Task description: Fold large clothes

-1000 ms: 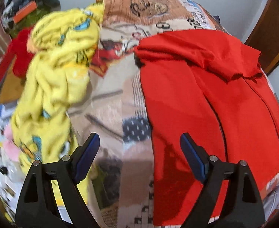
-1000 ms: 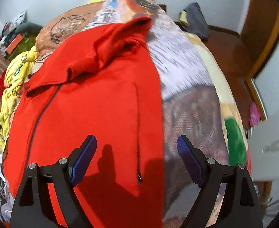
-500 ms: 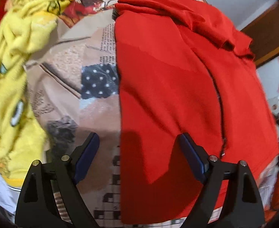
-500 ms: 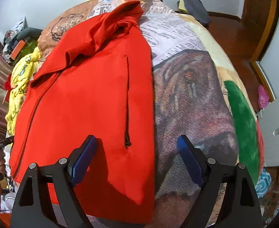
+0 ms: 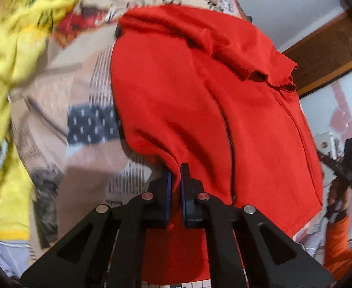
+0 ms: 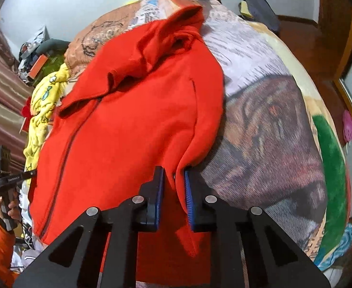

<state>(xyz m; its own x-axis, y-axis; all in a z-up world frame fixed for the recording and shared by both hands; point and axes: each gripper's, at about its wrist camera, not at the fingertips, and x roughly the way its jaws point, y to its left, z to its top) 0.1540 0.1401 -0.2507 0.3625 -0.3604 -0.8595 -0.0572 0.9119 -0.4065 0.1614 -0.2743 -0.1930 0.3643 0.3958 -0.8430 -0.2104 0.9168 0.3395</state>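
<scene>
Left tongs (image 5: 175, 180): clenching the near left hem corner of the red jacket (image 5: 200, 100), blue pads pinched on a raised peak of fabric. Cloth is lifting off the bed here, with shadow underneath.

Right tongs (image 6: 173, 187): gripping the opposite hem corner of the same jacket (image 6: 132, 124), fabric bunching between the pads and hanging down past them (the jaws are showing a slightly wider gap than on the left). Both tools are pointing forward over the bed, low at the near edge.

The jacket is lying spread on the patterned blanket (image 6: 267, 124), front zipper running lengthwise, hood (image 6: 166, 40) crumpled at the far end. Only the two near corners are rising.

Around it: a yellow printed garment (image 5: 5, 55) is heaped just beside the jacket's left side, apart from it, blurred in the left view. A dark cloth (image 6: 260, 9) is sitting at the far end. The person's orange sleeve (image 5: 336, 244) is showing at the frame edge, holding the other tool. Wooden door frame (image 5: 324, 55) beyond.
</scene>
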